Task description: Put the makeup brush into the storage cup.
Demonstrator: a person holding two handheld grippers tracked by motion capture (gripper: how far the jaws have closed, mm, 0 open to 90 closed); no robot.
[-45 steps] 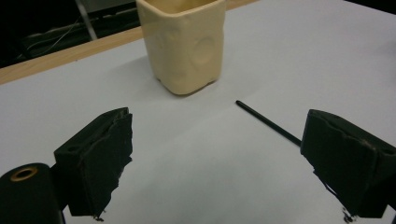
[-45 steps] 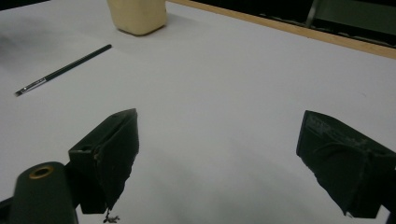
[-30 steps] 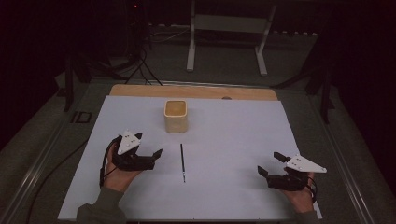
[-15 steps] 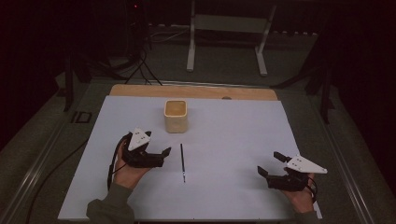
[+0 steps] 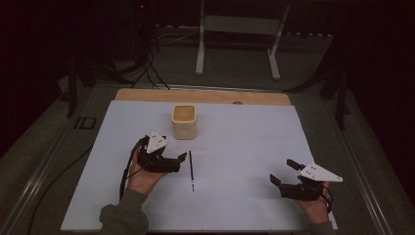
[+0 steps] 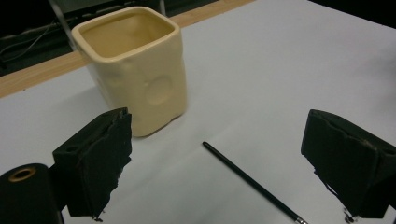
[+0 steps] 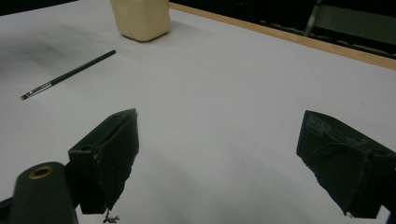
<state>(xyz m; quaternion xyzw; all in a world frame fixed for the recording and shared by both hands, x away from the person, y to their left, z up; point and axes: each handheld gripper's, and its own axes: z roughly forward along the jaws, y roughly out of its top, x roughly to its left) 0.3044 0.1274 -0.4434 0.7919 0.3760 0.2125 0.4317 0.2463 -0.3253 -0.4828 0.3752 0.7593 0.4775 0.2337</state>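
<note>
Left tool has slid right and up over the last second, from lower left toward frame centre, and now sits jaws wide apart just left of the black pencil, not touching it. Right tool hasn't budged at lower right, jaws spread, empty. Pencil lies flat on the white worktop just below the cream ceramic cup; looks like a pickup approach, probably bound for the cup.

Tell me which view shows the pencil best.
The left gripper view: the pencil lies close, between the open left claw jaws, beside the cup. The high view shows it small. The right gripper view shows it far off.
</note>
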